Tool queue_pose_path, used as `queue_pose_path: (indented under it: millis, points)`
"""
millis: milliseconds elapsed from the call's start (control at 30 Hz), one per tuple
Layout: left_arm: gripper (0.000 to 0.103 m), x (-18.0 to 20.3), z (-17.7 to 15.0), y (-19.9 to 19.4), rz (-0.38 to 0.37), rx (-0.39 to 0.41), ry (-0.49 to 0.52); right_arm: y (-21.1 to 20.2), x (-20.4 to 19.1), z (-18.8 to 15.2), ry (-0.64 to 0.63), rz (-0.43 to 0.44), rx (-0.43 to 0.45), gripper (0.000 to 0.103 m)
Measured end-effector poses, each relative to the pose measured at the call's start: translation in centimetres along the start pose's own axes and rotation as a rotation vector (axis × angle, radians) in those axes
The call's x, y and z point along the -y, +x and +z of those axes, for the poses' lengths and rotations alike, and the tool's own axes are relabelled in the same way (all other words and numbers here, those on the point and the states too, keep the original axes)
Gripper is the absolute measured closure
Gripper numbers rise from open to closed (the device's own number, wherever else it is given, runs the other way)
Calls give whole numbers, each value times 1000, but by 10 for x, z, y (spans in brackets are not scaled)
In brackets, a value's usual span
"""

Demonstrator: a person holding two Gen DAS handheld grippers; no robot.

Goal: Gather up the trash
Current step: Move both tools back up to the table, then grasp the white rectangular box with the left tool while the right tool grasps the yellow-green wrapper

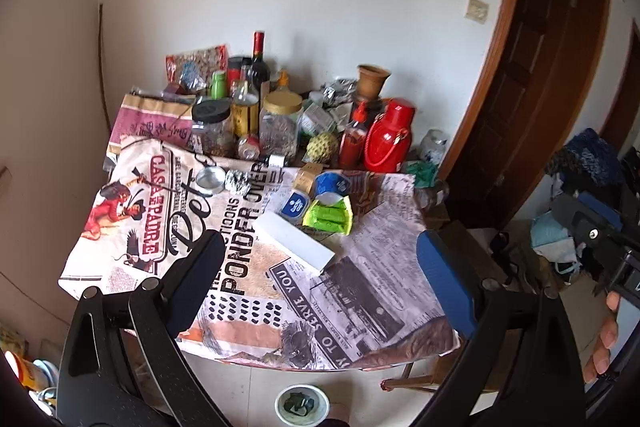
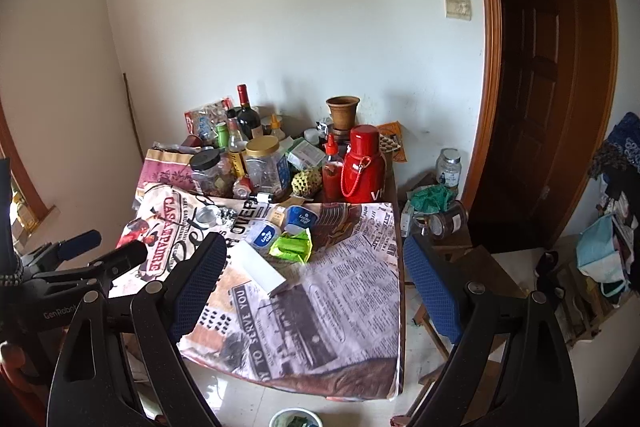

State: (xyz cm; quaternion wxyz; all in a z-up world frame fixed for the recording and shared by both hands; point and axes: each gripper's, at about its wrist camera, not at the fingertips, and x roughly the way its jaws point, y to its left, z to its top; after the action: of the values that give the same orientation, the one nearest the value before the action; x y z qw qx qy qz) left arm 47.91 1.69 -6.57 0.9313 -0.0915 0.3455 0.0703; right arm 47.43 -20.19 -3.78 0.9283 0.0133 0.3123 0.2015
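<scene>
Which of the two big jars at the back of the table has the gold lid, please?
The right jar has the gold lid; it stands beside the red flask's sauce bottle side. The left jar has a black lid.

Both wrist views overlook table (image 1: 392,267) from front.

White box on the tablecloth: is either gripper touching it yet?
No: the white box lies alone on the tablecloth, with the left gripper and right gripper open short of it.

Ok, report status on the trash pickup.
Both tongs open, empty, above table edge. White box, green wrapper, blue cups untouched on cloth. Nothing blocking.
</scene>
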Motion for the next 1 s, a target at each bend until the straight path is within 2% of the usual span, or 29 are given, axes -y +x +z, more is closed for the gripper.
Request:
queue_pose_path:
  millis: [133,267,433,533,600,800,900,1000]
  points:
    - [6,-7,6,35,52,-52,-10,28,4,4,22,9,-42,15]
    - [6,-22,10,81,42,-126,-17,54,4,5,42,-31,-79,15]
    - [6,-39,14,148,15,-238,-11,88,2,4,127,-97,-122,15]
    - [6,-43,12,190,30,-301,12,114,2,1,169,-130,-166,15]
    - [6,-44,7,217,36,-346,12,133,3,-4,186,-151,-203,15]
    - [6,-44,-21,300,47,-493,-75,169,11,-21,204,-191,-278,15]
    - [6,-38,-31,327,50,-534,-106,183,18,-31,206,-208,-317,15]
    - [6,-33,-41,342,94,-542,-116,194,24,-42,213,-204,-363,15]
